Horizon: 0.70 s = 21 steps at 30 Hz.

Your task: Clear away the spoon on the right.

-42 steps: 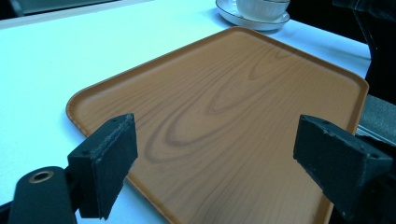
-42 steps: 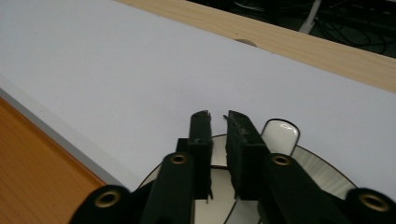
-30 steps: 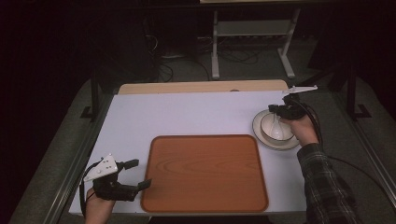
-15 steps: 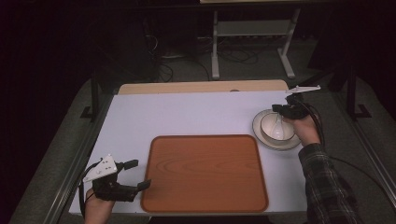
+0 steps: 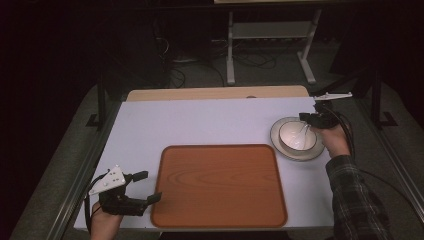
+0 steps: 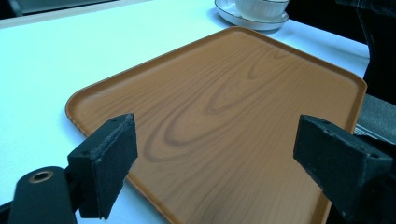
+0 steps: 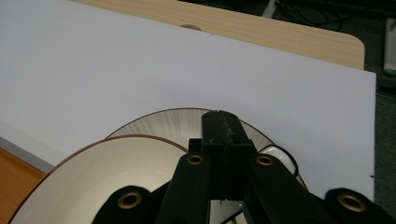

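A white bowl (image 5: 295, 136) stands upright on a white plate (image 5: 301, 156) at the right of the table. My right gripper (image 5: 306, 120) hovers over the bowl's far right rim, shut. In the right gripper view its pads (image 7: 219, 116) meet with nothing visible between them, above the bowl (image 7: 107, 182) and plate (image 7: 159, 123). A brown wood-grain tray (image 5: 220, 185) lies empty in the middle near the front. My left gripper (image 5: 151, 186) rests at the tray's front left corner, open. In the left gripper view its jaws (image 6: 219, 154) stand wide over the tray (image 6: 224, 93), and the bowl (image 6: 259, 7) is far off.
The table has a pale sheet (image 5: 200, 122) over it, with a bare wooden strip (image 5: 215, 93) along the far edge. A metal rack (image 5: 270, 35) and cables stand on the dark floor beyond. A plaid sleeve (image 5: 355, 200) comes in at the front right.
My right gripper has edged slightly to the right over the bowl. The left gripper, the tray and the plate have stayed put.
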Each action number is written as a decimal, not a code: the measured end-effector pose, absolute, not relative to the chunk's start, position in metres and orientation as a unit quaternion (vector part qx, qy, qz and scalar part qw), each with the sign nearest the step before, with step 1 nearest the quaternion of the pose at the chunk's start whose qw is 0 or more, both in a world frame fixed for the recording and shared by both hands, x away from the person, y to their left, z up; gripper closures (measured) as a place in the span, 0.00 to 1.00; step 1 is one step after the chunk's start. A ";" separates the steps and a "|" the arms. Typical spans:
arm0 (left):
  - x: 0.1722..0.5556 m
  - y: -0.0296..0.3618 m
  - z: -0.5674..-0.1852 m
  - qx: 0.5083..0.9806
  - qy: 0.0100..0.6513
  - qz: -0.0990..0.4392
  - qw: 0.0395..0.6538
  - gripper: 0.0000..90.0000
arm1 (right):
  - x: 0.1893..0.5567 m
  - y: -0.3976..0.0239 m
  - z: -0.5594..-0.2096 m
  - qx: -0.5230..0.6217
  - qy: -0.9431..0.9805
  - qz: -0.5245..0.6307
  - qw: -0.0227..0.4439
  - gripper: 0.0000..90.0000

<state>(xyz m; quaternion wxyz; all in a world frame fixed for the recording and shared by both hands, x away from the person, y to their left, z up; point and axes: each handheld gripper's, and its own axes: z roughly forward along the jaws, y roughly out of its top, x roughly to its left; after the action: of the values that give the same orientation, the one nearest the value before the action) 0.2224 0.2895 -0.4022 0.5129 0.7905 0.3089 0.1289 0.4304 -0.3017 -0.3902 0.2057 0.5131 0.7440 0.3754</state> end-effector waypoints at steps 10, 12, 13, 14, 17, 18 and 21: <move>0.222 0.290 -0.402 0.789 0.311 0.130 0.514 0.15 | 0.422 -0.311 -0.392 0.523 0.743 0.364 0.205 1.00; 0.222 0.290 -0.402 0.790 0.310 0.130 0.513 0.15 | 0.419 -0.314 -0.392 0.527 0.743 0.359 0.205 1.00; 0.222 0.290 -0.402 0.791 0.308 0.130 0.513 0.15 | 0.419 -0.314 -0.392 0.527 0.743 0.358 0.206 1.00; 0.221 0.289 -0.402 0.791 0.307 0.131 0.513 0.15 | 0.417 -0.315 -0.392 0.528 0.743 0.356 0.208 1.00; 0.221 0.289 -0.402 0.791 0.305 0.130 0.513 0.15 | 0.414 -0.318 -0.393 0.529 0.741 0.357 0.209 1.00; 0.221 0.289 -0.402 0.791 0.305 0.130 0.513 0.15 | 0.414 -0.318 -0.393 0.529 0.741 0.357 0.209 1.00; 0.221 0.289 -0.402 0.791 0.304 0.129 0.515 0.15 | 0.408 -0.323 -0.394 0.531 0.740 0.355 0.210 1.00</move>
<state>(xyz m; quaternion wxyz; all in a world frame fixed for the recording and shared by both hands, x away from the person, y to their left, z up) 0.2212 0.2889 -0.4016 0.5149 0.7911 0.3037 0.1295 0.4078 -0.3228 -0.3940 0.2098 0.5307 0.7405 0.3550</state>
